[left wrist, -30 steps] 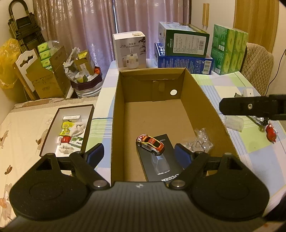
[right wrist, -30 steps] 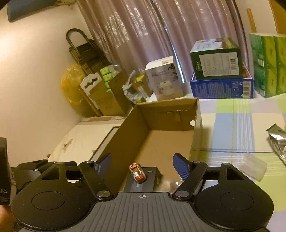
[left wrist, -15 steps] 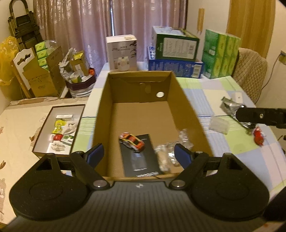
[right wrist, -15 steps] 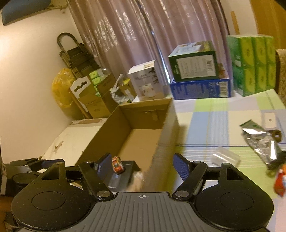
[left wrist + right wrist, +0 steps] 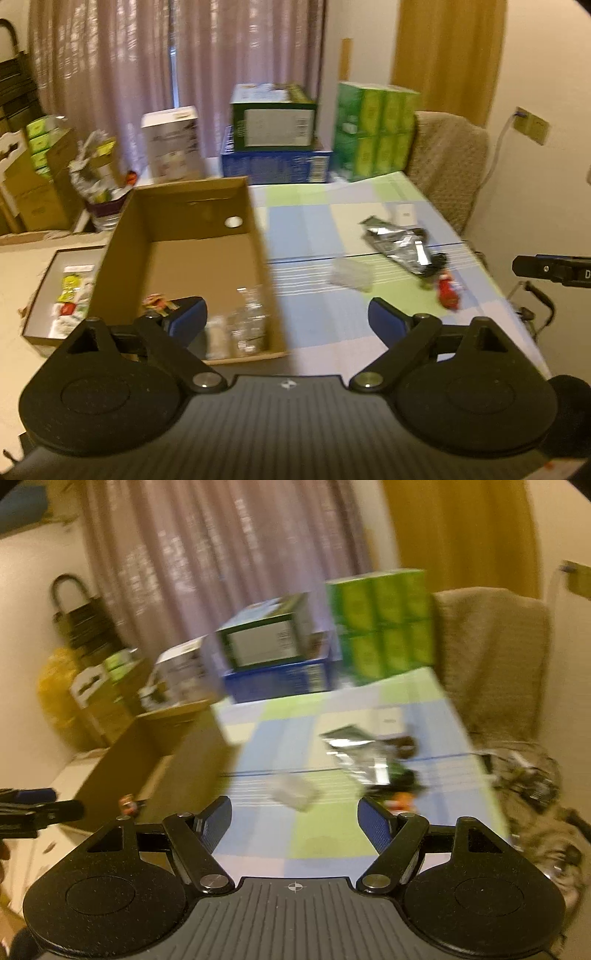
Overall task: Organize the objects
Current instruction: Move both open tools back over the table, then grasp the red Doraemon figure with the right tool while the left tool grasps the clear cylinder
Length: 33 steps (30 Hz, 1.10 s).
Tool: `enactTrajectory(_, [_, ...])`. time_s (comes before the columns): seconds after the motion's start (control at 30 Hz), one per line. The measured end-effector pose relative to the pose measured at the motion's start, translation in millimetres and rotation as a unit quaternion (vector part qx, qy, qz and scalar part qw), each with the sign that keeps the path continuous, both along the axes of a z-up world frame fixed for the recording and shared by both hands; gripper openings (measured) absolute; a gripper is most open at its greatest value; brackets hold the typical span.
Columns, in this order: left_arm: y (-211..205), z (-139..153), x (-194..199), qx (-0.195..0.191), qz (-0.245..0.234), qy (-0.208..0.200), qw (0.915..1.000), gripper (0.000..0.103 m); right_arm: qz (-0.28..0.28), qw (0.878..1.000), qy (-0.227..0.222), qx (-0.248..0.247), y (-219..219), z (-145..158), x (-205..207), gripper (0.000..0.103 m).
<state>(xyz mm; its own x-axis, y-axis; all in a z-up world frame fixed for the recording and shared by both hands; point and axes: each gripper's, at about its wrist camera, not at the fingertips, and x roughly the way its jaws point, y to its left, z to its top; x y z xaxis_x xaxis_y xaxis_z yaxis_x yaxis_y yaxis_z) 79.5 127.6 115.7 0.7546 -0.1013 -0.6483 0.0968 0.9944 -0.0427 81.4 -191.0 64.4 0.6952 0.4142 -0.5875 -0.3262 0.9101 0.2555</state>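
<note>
- Left of the frame in the left wrist view, the cardboard box (image 5: 192, 258) stands open on the counter (image 5: 314, 321). It already holds a small toy car (image 5: 157, 301) and some crinkled clear wrapping (image 5: 247, 321) at its near end.
- Lower centre, the left claw (image 5: 288, 319) has its blue pads well apart and grips nothing.
- Centre, a small clear plastic piece (image 5: 351, 275) lies loose on the cloth — probably very light, thin and slippery, so pinch it across its narrow width with little force.
- Right of centre, the silver foil packet (image 5: 397, 242) lies flat. It looks soft and crinkly and would likely buckle, so a hold near one end seems safest.
- Further right, a small red toy (image 5: 448, 291) sits just beside the packet's dark end — rigid and light by the look of it, best taken across the body.
- In the right wrist view, the right claw (image 5: 293, 814) is also spread and empty, pointing at these loose things. This view is blurred, so fine detail cannot be told.
- The counter wears a checked cloth of blue, green and pale squares, which may drag or wrinkle.
- Upper frame: curtains, stacked boxes (image 5: 273, 147), green packs (image 5: 376, 129) and, at the right, a padded chair (image 5: 447, 162).
</note>
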Motion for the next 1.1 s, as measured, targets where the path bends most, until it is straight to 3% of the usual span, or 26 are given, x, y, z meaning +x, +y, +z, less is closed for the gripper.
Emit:
enactTrajectory(0.23, [-49,-6,8,-0.020,-0.031,-0.001,0.9993,0.101,-0.030,1.000,-0.005,0.008,-49,2,-7,0.072])
enactTrajectory(0.53, [-95,-39,37,-0.019,-0.040,0.015,0.9989,0.102,-0.048,0.998,0.025,0.021,-75,-30,9,0.072])
enactTrajectory(0.7, [-121,-68,58,0.012,-0.048,0.013,0.9987,0.102,-0.054,0.998,0.040,0.011,-81,-61,33,0.072])
enactTrajectory(1.1, [-152,-147,129,0.043,-0.058,0.045,0.9963,0.102,-0.038,0.995,0.084,0.029,-62,-120,102,0.071])
